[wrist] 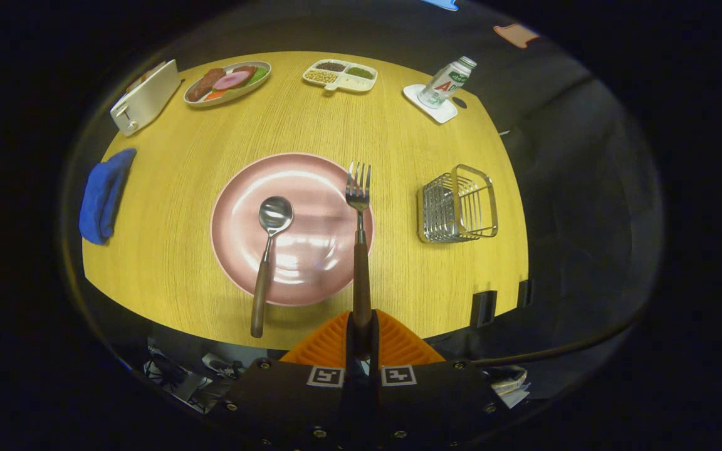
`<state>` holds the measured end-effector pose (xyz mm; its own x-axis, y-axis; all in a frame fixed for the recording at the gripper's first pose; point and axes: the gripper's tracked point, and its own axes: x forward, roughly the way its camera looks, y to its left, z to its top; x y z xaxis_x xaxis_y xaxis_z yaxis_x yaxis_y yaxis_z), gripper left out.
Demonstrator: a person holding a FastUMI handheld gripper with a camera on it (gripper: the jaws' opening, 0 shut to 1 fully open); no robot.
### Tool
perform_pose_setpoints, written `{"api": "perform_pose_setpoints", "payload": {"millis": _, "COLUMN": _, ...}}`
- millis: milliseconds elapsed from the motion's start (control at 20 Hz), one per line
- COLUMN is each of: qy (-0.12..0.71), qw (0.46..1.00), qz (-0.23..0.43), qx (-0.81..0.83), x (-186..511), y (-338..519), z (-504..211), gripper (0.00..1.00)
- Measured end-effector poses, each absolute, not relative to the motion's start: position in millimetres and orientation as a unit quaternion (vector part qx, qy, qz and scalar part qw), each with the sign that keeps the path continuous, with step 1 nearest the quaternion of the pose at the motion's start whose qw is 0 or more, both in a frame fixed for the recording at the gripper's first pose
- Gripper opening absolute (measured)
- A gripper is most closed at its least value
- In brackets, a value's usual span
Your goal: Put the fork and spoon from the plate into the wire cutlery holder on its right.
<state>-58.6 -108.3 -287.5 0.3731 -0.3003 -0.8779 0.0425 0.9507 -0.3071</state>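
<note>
My gripper (361, 321) is shut on the brown handle of the fork (359, 207), both fingers pressing its sides. The fork points straight ahead, its steel tines over the right rim of the pink plate (242, 188); it looks lifted off the plate. The spoon (268, 250) lies on the plate to the left of the fingers, bowl toward the middle, its brown handle reaching over the near rim. The wire cutlery holder (459, 203) stands on the wooden table to the right of the plate, ahead and right of the fingers.
A blue cloth (103, 194) lies at the table's left edge. At the far side are a white toaster (143, 97), an oval dish of food (228, 81), a divided tray (340, 75) and a bottle (446, 82) on a white coaster. The near table edge runs just before the fingers.
</note>
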Motion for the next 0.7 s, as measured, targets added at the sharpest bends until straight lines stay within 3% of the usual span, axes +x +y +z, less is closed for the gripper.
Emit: {"api": "perform_pose_setpoints", "payload": {"millis": 700, "qy": 0.54, "qw": 0.817, "qz": -0.189, "qx": -0.077, "x": -59.7, "y": -192.2, "z": -250.5, "gripper": 0.08}}
